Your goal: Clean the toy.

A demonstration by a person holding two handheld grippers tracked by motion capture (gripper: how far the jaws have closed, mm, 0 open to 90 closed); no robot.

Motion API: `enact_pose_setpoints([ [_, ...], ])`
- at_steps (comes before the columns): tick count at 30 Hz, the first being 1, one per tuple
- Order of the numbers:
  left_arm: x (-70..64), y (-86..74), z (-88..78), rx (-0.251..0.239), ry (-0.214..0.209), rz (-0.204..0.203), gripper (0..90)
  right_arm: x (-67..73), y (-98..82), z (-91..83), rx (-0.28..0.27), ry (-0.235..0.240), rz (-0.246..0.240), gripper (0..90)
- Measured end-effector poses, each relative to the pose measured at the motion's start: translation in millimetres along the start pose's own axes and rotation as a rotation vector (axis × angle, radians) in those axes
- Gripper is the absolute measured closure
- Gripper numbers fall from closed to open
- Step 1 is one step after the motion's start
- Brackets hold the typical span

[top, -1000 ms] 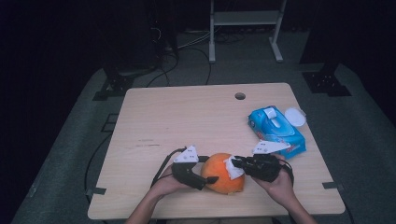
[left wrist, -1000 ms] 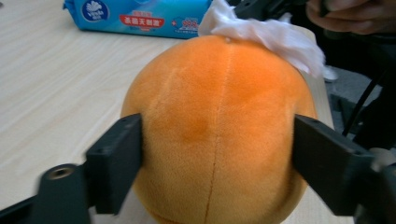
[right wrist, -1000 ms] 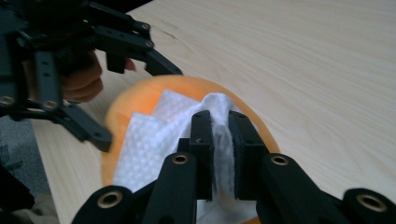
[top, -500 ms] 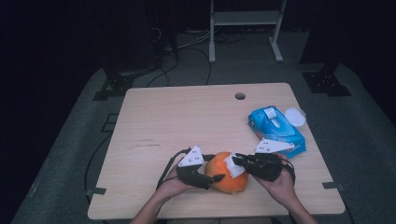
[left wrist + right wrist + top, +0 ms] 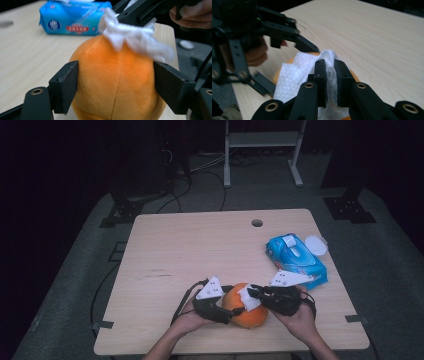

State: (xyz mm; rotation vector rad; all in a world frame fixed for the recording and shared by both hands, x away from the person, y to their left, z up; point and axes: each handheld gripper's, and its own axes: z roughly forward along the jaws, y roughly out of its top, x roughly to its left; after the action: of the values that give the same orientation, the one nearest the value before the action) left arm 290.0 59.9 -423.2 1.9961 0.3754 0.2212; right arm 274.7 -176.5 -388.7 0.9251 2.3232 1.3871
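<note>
An orange plush ball (image 5: 252, 315) rests near the table's front edge. My left gripper (image 5: 237, 306) grips it from the left. Both pads (image 5: 67, 85) press into its sides (image 5: 117, 82); the jaws have just been opening a little, with the ball still between them. My right gripper (image 5: 251, 293) comes from the right, shut on a crumpled white wipe (image 5: 246, 298). The wipe (image 5: 135, 40) lies on top of the ball. In the right gripper view the jaws (image 5: 331, 67) pinch the wipe (image 5: 294, 72), with orange plush (image 5: 355, 75) beneath.
A blue pack of wipes (image 5: 296, 259) lies at the right of the wooden table (image 5: 200, 245), with a white round lid (image 5: 316, 245) beside it. A cable hole (image 5: 257, 223) sits near the far edge. Beyond the table stands a metal frame (image 5: 262, 140).
My left gripper has shifted a little to the right against the ball, and its grey plate has tipped up. The right gripper and wipe stay on top of the ball.
</note>
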Motion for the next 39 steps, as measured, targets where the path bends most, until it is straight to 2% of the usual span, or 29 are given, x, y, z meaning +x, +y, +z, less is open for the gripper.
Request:
enact_pose_setpoints([
  [3, -9.6, 5.0, 2.3, 0.010, 0.013, 0.055, 23.5, 15.4, 6.5, 0.4, -0.009, 0.032, -0.040, 80.6],
  [4, -9.6, 5.0, 2.3, 0.010, 0.013, 0.055, 23.5, 15.4, 6.5, 0.4, -0.009, 0.032, -0.040, 80.6],
  [5, -13.6, 6.0, 2.4, 0.020, 0.018, 0.089, 23.5, 24.2, 8.2, 2.7, -0.004, 0.055, -0.064, 80.5],
  [6, -13.6, 6.0, 2.4, 0.020, 0.018, 0.089, 23.5, 25.2, 8.4, 3.1, -0.006, 0.067, -0.059, 80.6],
  [7, -16.0, 6.3, 2.4, 0.020, 0.021, 0.107, 23.5, 25.2, 8.4, 3.2, -0.005, 0.078, -0.050, 80.6],
  [9, -16.6, 6.4, 2.3, 0.022, 0.020, 0.122, 23.5, 22.8, 8.0, 2.8, -0.005, 0.081, -0.047, 80.6],
  [11, -15.3, 5.3, 2.3, 0.026, 0.023, 0.133, 23.5, 16.9, 7.7, 0.7, -0.007, 0.074, -0.036, 80.6],
  [12, -14.1, 4.0, 2.1, 0.031, 0.021, 0.134, 23.5, 13.4, 7.1, -0.4, -0.005, 0.056, -0.034, 80.6],
  [15, -6.7, -1.8, -0.6, 0.040, 0.002, 0.111, 23.3, -1.1, 0.8, -2.8, -0.001, 0.025, 0.002, 80.6],
  [16, -6.7, -1.8, -0.6, 0.040, 0.002, 0.111, 22.6, -1.1, 0.8, -2.8, -0.001, 0.025, 0.002, 80.6],
  [17, -0.1, -4.6, -1.7, 0.048, -0.043, 0.070, 21.1, -8.1, -4.5, -2.5, 0.006, 0.028, 0.039, 80.6],
  [18, 3.4, -4.7, -2.7, 0.046, -0.064, 0.037, 19.3, -9.0, -6.1, -1.2, 0.008, 0.039, 0.050, 80.6],
  [19, 6.1, -3.7, -3.8, 0.040, -0.066, 0.012, 16.6, -8.1, -6.8, 0.7, 0.006, 0.047, 0.054, 80.6],
  [20, 6.1, -3.7, -3.8, 0.040, -0.066, 0.012, 13.5, -8.1, -6.8, 0.7, 0.006, 0.047, 0.054, 80.6],
  [21, 7.2, -0.6, -6.4, -0.004, -0.066, -0.005, 11.7, -3.2, -5.8, 5.3, 0.006, 0.070, 0.048, 80.4],
  [22, 6.3, 0.6, -7.0, -0.014, -0.061, 0.001, 11.2, 0.2, -5.2, 8.1, 0.006, 0.087, 0.039, 80.4],
  [23, 5.1, 1.1, -6.4, 0.000, -0.064, 0.015, 11.8, 3.8, -4.7, 10.7, 0.010, 0.091, 0.024, 80.4],
  [25, 3.9, -2.2, -3.6, 0.057, -0.039, 0.055, 16.6, 7.7, -3.6, 12.7, 0.018, 0.088, 0.003, 80.4],
  [26, 3.9, -2.2, -3.6, 0.057, -0.039, 0.055, 17.7, 7.7, -3.6, 12.7, 0.018, 0.088, 0.003, 80.4],
  [29, 16.2, -12.9, -6.9, 0.088, -0.058, 0.011, 21.7, -1.0, -9.5, 10.0, 0.043, 0.042, -0.002, 80.3],
  [32, 25.7, -18.5, -10.7, 0.107, -0.103, -0.051, 21.5, -12.8, -18.7, 9.2, 0.057, 0.034, 0.042, 80.3],
  [34, 25.3, -16.9, -11.2, 0.095, -0.092, -0.044, 14.8, -14.0, -19.3, 8.7, 0.056, 0.033, 0.049, 80.3],
  [35, 23.2, -14.6, -10.6, 0.072, -0.093, -0.037, 14.8, -13.1, -18.5, 8.8, 0.053, 0.033, 0.058, 80.3],
  [36, 20.5, -12.2, -9.6, 0.051, -0.097, -0.022, 10.7, -8.7, -16.6, 10.3, 0.044, 0.036, 0.047, 80.2],
  [38, 13.1, -9.1, -2.8, 0.068, -0.084, 0.004, 10.7, -4.8, -15.6, 11.2, 0.040, 0.050, 0.039, 80.1],
  [39, 13.1, -9.1, -2.8, 0.068, -0.084, 0.004, 11.3, -4.8, -15.6, 11.2, 0.040, 0.050, 0.039, 80.1],
])
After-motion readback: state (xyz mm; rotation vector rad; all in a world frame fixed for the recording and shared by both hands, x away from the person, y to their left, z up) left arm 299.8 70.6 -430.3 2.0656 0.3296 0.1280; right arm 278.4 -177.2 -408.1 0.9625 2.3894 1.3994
